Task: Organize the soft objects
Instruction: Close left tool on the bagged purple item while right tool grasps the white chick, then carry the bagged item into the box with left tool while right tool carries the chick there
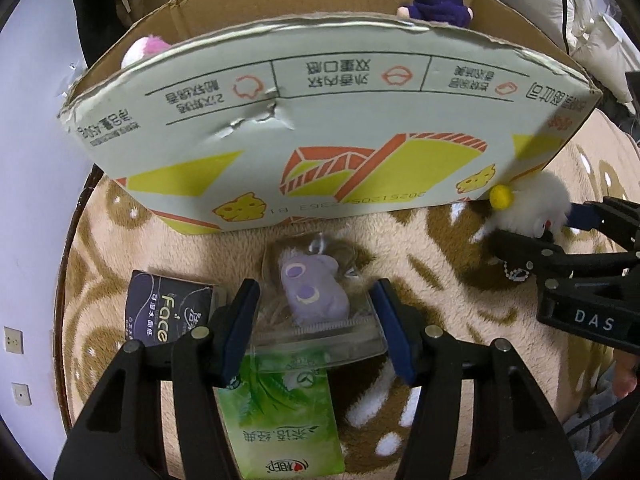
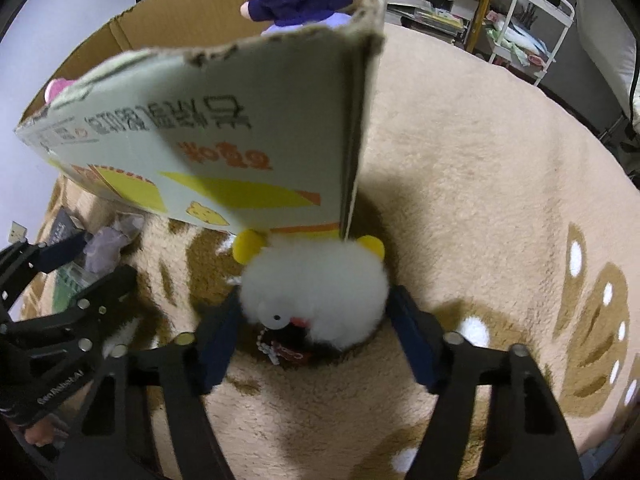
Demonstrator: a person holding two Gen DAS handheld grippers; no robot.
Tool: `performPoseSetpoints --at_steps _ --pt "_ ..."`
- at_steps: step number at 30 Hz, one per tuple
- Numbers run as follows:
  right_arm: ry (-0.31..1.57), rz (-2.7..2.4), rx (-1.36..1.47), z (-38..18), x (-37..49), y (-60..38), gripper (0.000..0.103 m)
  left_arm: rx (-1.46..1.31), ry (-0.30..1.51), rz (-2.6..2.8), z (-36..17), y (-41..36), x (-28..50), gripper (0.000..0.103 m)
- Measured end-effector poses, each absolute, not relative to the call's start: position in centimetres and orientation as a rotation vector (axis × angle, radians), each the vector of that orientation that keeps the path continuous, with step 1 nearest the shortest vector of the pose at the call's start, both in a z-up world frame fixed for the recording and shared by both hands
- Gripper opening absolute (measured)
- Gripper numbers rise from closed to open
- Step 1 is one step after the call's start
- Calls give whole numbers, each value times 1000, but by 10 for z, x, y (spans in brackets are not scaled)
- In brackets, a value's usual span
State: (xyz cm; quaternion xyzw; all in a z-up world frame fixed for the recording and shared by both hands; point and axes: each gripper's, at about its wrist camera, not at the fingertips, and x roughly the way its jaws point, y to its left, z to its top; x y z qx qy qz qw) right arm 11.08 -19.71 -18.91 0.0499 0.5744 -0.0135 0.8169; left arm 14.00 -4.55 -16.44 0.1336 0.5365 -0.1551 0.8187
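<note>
White fluffy plush ball with yellow ears sits against the near corner of the printed cardboard box. We see our right gripper spread around it, left gripper spread around the bagged purple plush. Risk: fur slips, or the ball catches the box's wall on lifting.

Evenly lit from overhead, fairly bright, with a slight cool cast. Strong fisheye bending of the cardboard box rim and dark vignette in all corners. Soft shadows under the box and beneath the white plush on the rug. Mild glare on the clear plastic bag. Close-range softness on the plush; background shelves blurred.
</note>
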Motion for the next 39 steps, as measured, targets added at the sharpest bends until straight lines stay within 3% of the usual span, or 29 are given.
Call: performPoseSetpoints --at_steps 8,12,31,39 --pt "1219 -38 139 -184 105 -205 41 287 1122 -319 -153 -47 132 58" --pt "1215 -25 131 -180 104 -203 35 280 1112 -315 -144 -47 130 58" --pt "1088 27 226 -131 67 -198 35 234 1053 -302 -108 -37 105 57" --pt "940 50 173 -86 49 -186 35 224 934 -303 -64 -26 86 57"
